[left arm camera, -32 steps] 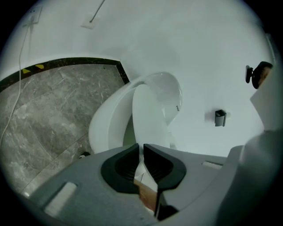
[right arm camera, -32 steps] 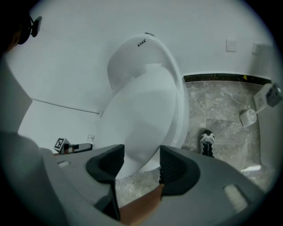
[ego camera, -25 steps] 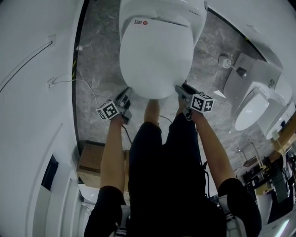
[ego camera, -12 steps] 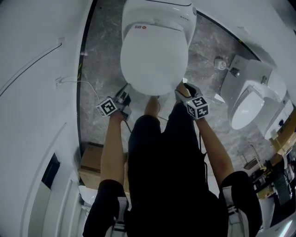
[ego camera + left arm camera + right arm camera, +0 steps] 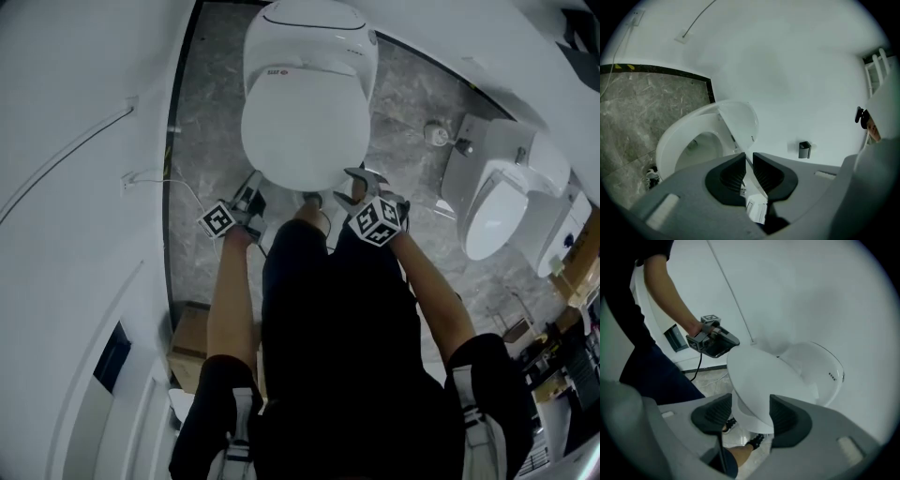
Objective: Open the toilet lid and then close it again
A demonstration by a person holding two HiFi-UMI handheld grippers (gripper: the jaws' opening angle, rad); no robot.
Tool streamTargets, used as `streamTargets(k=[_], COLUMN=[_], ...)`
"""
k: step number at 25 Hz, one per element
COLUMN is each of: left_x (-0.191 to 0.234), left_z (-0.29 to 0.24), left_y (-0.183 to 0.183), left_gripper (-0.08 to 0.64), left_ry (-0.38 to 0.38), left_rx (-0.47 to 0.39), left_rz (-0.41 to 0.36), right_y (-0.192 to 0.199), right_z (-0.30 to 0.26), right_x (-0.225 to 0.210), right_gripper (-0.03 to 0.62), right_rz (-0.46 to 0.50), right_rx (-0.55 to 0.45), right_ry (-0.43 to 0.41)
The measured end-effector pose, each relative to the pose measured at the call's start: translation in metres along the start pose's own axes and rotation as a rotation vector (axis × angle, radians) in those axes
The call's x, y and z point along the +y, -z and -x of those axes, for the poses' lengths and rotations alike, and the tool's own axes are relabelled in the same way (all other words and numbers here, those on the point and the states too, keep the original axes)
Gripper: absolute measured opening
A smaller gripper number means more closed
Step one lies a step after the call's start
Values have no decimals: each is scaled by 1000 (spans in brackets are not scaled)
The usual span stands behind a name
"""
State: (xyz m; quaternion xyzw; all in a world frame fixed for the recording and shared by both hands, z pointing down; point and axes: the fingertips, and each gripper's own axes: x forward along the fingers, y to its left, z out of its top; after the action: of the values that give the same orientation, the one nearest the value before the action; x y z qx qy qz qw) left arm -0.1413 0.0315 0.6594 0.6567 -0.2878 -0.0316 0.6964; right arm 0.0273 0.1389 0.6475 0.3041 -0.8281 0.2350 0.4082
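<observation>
Left gripper [image 5: 748, 158]: jaws nearly together, pinching the left rim of the white oval plastic toilet lid [image 5: 759, 380]; the rim shows edge-on in the narrow gap.
Lid: part-raised and tilted above the white ceramic toilet bowl [image 5: 675, 145], hinged at the white rear unit [image 5: 820, 366], directly ahead of the person.
Right gripper [image 5: 749, 417]: jaws wide apart with the lid's front tip between them; no clamping visible.
Step in hand: opening stroke, judged from the tilt to be in its first half.
Next move: swing the lid about its hinge until it leans on the rear unit. Both grippers must follow the rim's arc, then reverse to close.
</observation>
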Motion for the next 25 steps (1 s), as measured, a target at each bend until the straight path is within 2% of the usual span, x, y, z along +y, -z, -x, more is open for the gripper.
streamTargets(k=[4, 7, 9, 11, 16, 20, 22, 25], left_x=[-20, -27, -29, -32, -44, -55, -60, -62], left_z=[-6, -11, -13, -14, -19, -19, -21, -19], left_y=[-7, -9, -11, -14, -20, -24, -29, -35], left_gripper=[54, 58, 60, 61, 63, 63, 63, 63], left_ry=[39, 43, 38, 40, 53, 54, 54, 3], left_rx=[-10, -8, -6, -13, -53, -91, -111, -129], left_rz=[-4, 1, -9, -13, -7, 16, -16, -106], right_y=[-5, -7, -13, -21, -29, -38, -42, -47], right_z=[-2, -9, -11, -9, -1, 6, 10, 14], right_x=[2, -6, -10, -13, -22, -27, -31, -36], right_gripper=[255, 255, 253, 187, 166, 164, 163, 160], right_rz=[180, 227, 227, 216, 240, 196, 188, 192], right_rx=[39, 59, 57, 46, 45, 38, 32, 31], right_ry=[45, 73, 74, 69, 74, 57, 49, 37])
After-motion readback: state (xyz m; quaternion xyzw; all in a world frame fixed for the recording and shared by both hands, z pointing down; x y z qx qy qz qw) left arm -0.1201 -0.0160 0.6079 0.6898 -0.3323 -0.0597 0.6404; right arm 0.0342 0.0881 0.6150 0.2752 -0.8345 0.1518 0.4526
